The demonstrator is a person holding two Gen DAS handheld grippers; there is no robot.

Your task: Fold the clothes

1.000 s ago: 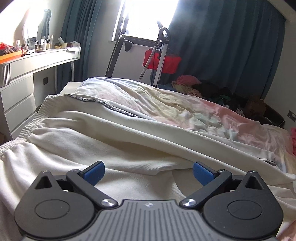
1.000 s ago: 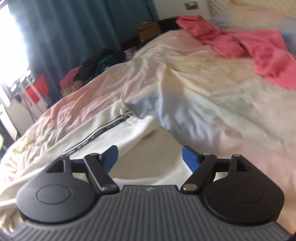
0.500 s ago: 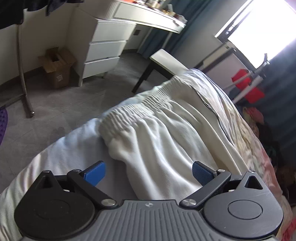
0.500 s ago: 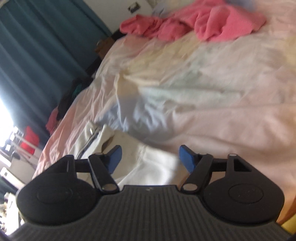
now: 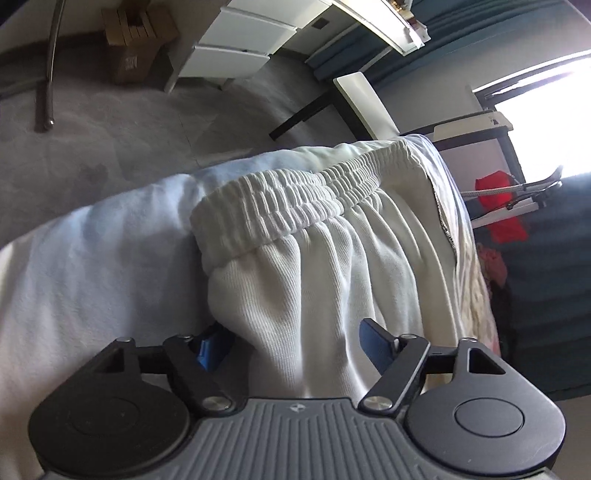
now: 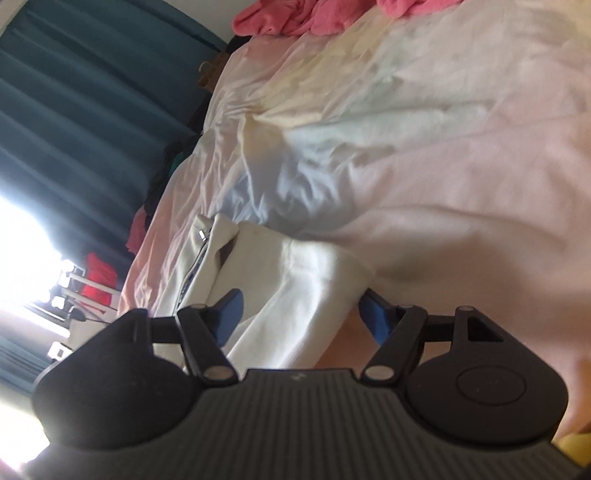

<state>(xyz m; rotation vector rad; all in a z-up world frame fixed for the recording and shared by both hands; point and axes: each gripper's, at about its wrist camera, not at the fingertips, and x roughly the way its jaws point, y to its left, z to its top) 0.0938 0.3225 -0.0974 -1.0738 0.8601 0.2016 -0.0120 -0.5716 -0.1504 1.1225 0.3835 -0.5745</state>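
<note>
White sweatpants lie along the bed. In the left wrist view their ribbed elastic waistband point(image 5: 295, 199) sits at the bed's edge, and my left gripper point(image 5: 293, 343) is open just below it, with a fold of the pants' hip fabric between its blue pads. In the right wrist view the leg end of the sweatpants point(image 6: 295, 280), with a zipped hem point(image 6: 201, 236), lies on the sheet. My right gripper point(image 6: 301, 315) is open and straddles that leg end. Whether the pads touch cloth is unclear.
The bed has a pale pink and yellow sheet point(image 6: 443, 147) with a pink garment point(image 6: 295, 18) at its far end. Beside the bed are grey carpet point(image 5: 110, 122), white drawers point(image 5: 236, 48), a cardboard box point(image 5: 129, 48), a white stool point(image 5: 365, 99) and a rack holding something red point(image 5: 498, 206).
The left gripper swung from looking across the bed to the waistband and came down around the hip fabric. The right gripper rolled over and closed in on the leg end. Both stayed open.
</note>
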